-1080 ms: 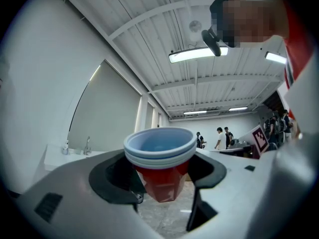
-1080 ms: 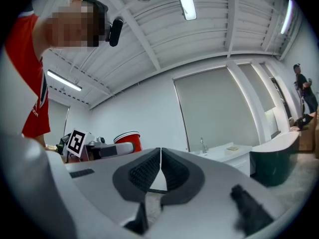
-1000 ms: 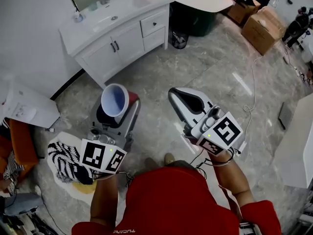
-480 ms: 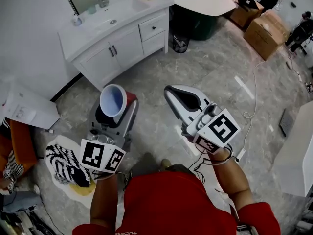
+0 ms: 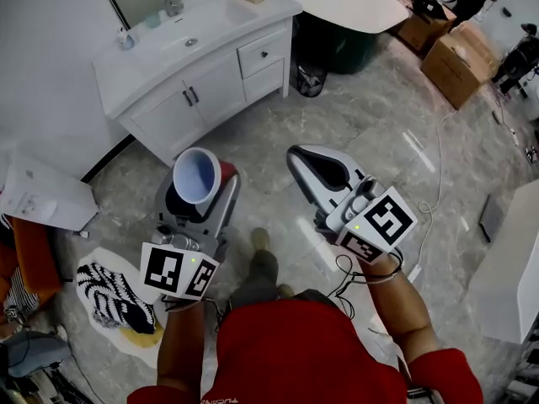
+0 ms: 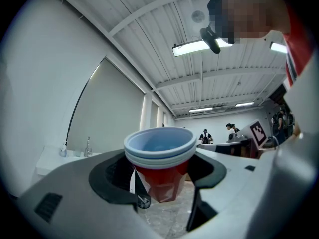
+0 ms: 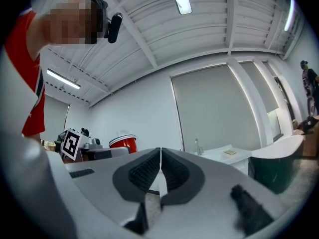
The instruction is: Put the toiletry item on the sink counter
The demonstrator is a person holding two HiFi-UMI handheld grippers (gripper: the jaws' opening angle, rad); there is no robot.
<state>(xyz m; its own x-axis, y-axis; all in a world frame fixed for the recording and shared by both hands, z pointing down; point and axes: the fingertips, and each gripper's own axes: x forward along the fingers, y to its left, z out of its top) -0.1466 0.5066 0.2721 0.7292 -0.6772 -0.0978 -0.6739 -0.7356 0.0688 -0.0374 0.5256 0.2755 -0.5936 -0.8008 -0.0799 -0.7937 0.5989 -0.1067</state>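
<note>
1. The left tongs (image 5: 200, 194) stand wide and grip a cup (image 5: 196, 173) between their pads, held at its red lower body.
2. The cup is red outside and pale blue inside, with a white double rim. It sits about upright, mouth up, above the floor (image 5: 370, 133).
3. The right tongs (image 5: 303, 160) are pressed together with nothing between them. They are held beside the left tongs, apart from them.
4. The worktop (image 5: 221, 17) is white and lies well ahead of both tongs, at the upper left of the head view. The cup is well apart from it.
5. A tap (image 5: 168, 2) stands at the back of the worktop by the basin. A white cabinet (image 5: 210, 91) with doors and drawers sits under it.
6. A small dark bin (image 5: 310, 78) stands on the floor just right of the cabinet.
7. Brown boxes (image 5: 455, 61) sit far off at the upper right.
8. A black-and-white striped cloth (image 5: 105, 289) lies on the floor at the lower left.
</note>
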